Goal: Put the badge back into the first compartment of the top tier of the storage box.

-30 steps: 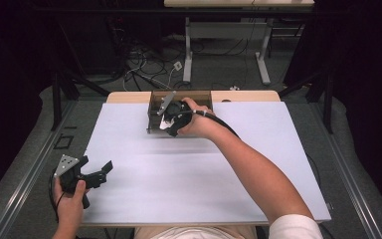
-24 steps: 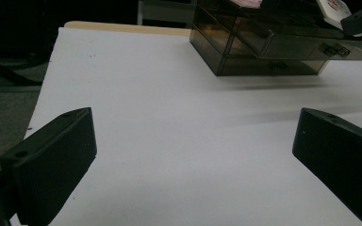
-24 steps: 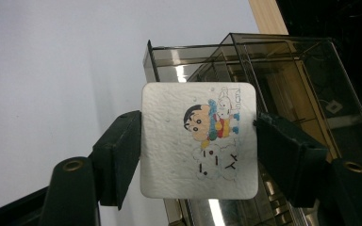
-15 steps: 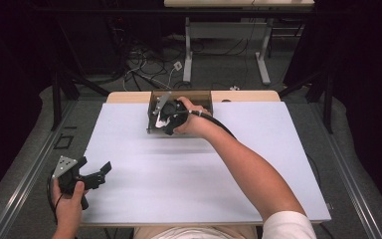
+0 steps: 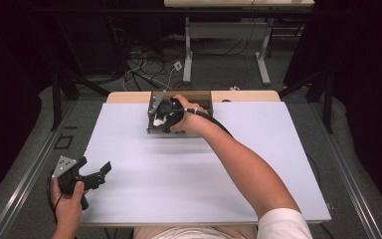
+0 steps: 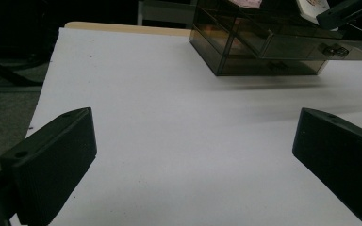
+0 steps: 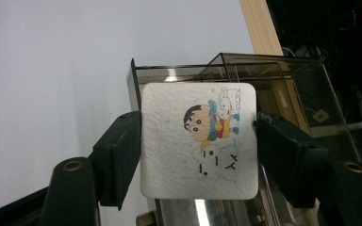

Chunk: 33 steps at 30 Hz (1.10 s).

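Holding coaster [image 7: 199, 140] edge-on in right gripper [image 7: 198, 150], above smoky drawer box [image 5: 179, 113] at table's 12 o'clock.
Coaster looks light, stiff, textured, likely brittle; jaws pinch opposite edges, a sound hold. Left gripper [image 5: 93, 175] idle, jaws apart, at 8 o'clock.

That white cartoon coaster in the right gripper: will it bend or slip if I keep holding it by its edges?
The coaster spans flat between the right gripper's jaws without bowing, so it is probably fairly stiff. Its pebbled, paper-like face suggests decent friction, though an edge-only pinch could let it pivot. It looks thin and likely light, so it should drop easily into the smoky drawer box.
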{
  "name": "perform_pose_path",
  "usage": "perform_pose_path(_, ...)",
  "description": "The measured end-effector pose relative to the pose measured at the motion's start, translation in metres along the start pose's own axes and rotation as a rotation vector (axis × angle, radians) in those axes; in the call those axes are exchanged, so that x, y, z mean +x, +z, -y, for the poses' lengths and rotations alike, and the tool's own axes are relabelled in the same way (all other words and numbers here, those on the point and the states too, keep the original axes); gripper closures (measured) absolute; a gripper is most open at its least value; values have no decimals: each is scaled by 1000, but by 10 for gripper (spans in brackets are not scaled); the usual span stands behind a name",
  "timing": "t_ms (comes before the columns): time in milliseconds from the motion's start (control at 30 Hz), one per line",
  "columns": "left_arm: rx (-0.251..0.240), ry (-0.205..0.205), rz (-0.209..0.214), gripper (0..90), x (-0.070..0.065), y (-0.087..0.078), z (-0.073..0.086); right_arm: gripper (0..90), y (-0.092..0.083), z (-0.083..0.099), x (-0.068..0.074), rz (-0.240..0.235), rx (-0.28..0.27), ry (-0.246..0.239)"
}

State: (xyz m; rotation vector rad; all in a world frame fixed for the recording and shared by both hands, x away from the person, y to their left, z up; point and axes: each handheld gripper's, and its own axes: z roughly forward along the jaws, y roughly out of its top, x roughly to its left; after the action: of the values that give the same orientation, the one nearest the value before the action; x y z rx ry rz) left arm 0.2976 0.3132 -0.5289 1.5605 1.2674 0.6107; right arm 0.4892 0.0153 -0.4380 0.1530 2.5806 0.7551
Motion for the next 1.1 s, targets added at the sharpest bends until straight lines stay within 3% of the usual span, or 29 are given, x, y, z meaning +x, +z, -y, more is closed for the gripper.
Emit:
perform_pose_path(833,-2,-5,2,5,1,-1,0,327,16,-10,-1,1,15,-60)
perform_pose_path(1100,2,-6,-2,5,2,0,0,265,16,-10,0,1,10,-57)
